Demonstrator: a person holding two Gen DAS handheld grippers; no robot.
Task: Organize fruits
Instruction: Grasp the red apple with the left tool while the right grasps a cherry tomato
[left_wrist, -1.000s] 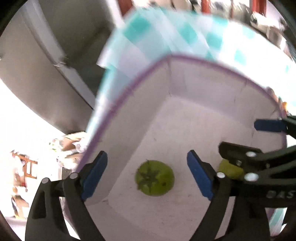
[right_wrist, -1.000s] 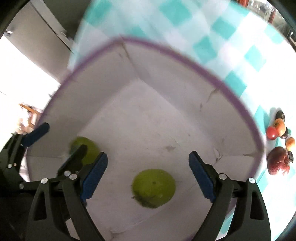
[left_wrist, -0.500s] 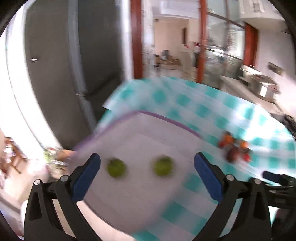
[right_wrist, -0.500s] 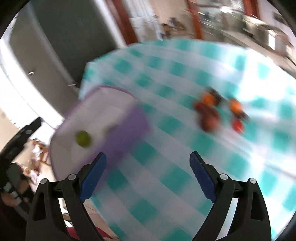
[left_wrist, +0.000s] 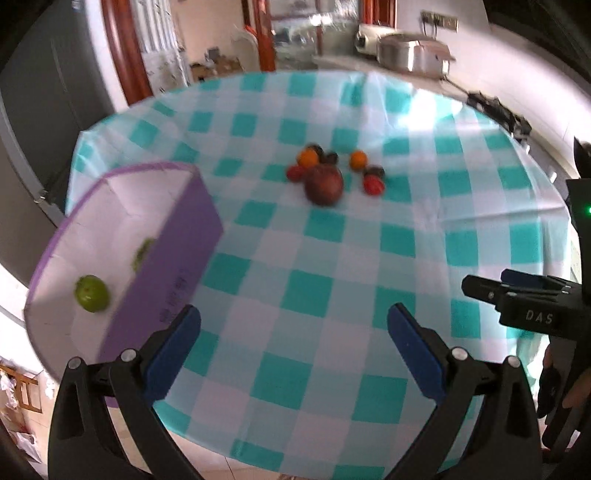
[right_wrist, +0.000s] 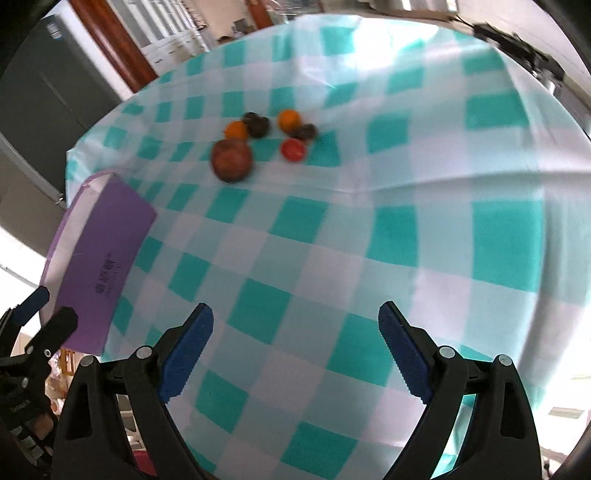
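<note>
While two green fruits (left_wrist: 92, 293) lie in the purple box (left_wrist: 173, 266), most of the sorting is judged undone.
A cluster of fruit (left_wrist: 334, 171) is left mid-table on the checked cloth (left_wrist: 332, 258), well apart from the box at the table's left edge: one large dark-red fruit, small orange, red and dark ones, possibly plums, blurred. Left tongs (left_wrist: 293, 332) and right tongs (right_wrist: 295, 332) are held released, nothing grasped.

The purple box's near wall (left_wrist: 173, 269) is hiding most of the second green fruit (left_wrist: 142, 251), motion blur is smearing the fruit cluster (left_wrist: 325, 173), and the frame edge is cutting off the right claw (left_wrist: 524, 295).
</note>
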